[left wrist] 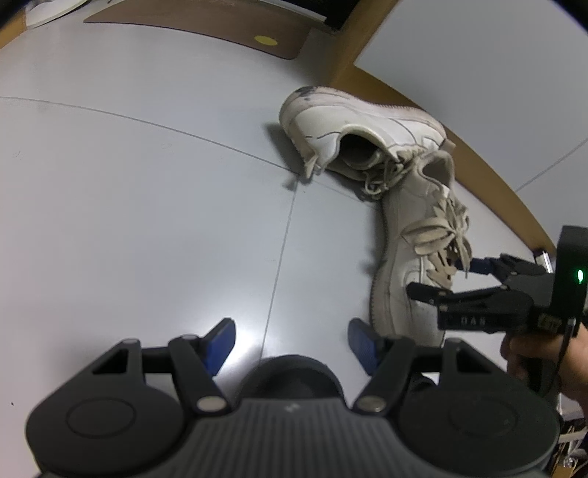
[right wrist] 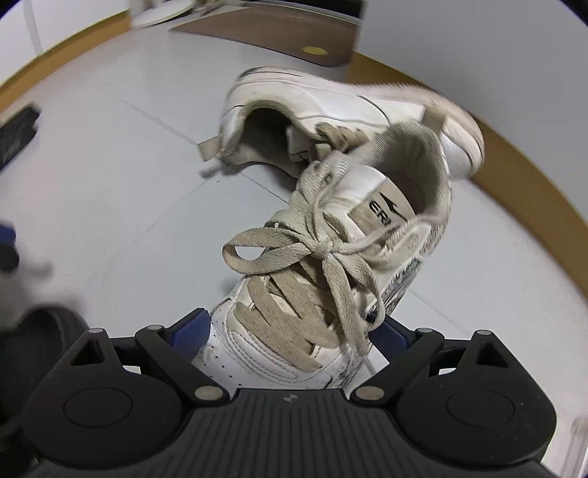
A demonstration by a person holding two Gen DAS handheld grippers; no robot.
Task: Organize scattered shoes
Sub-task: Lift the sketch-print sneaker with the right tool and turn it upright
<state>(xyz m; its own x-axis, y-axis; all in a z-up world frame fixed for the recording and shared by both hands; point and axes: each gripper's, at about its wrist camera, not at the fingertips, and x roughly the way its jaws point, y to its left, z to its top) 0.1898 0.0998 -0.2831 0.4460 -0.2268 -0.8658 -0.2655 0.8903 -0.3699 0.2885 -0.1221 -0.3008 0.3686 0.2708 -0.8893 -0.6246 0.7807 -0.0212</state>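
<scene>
Our left gripper [left wrist: 290,343] hangs wide and empty over bare grey floor [left wrist: 147,206]. Beside it, our right gripper [right wrist: 294,334] straddles the near white sneaker [right wrist: 330,264]; contact unclear. Beyond, the second sneaker [left wrist: 352,117] lies on its side against the wooden baseboard [left wrist: 488,184].

I saw a grey tiled floor [left wrist: 147,184] with thin lines. A brown mat [left wrist: 205,25] with a yellow dot [left wrist: 266,39] lay far back, near a wooden strip [right wrist: 533,191].
</scene>
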